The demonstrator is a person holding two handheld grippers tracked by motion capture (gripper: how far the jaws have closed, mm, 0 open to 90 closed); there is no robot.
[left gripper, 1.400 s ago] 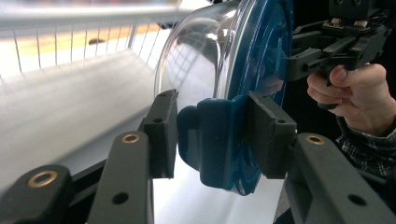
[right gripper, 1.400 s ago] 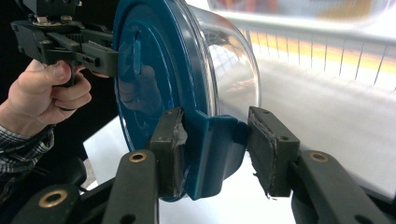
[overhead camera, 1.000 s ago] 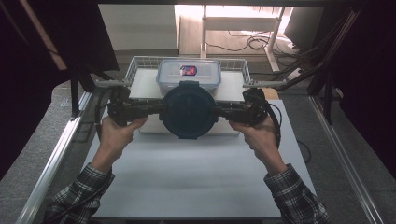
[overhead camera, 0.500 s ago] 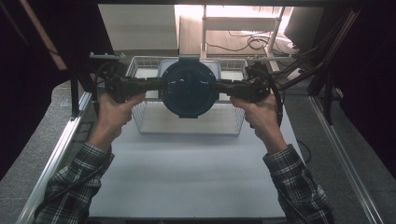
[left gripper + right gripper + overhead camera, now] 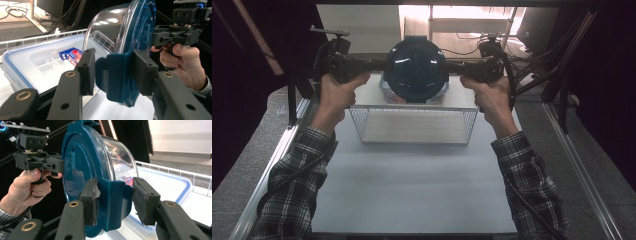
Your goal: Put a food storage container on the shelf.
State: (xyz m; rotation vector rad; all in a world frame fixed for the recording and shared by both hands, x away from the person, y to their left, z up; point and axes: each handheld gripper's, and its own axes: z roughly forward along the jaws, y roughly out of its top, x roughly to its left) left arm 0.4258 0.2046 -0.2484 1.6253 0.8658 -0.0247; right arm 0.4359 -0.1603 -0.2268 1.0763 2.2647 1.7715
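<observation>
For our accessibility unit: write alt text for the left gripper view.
The left gripper clamps the blue side latch of a round clear container with a blue lid, held on its side above a rectangular lidded box. Beyond, a hand holds the right gripper.

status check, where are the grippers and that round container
Left gripper and right gripper each clamped on a side tab of the blue-lidded round container. Container held high above wire basket. Rectangular lidded box beneath; nothing blocking.

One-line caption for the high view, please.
Both grippers, left and right, hold a blue-lidded round container above the wire basket.
</observation>
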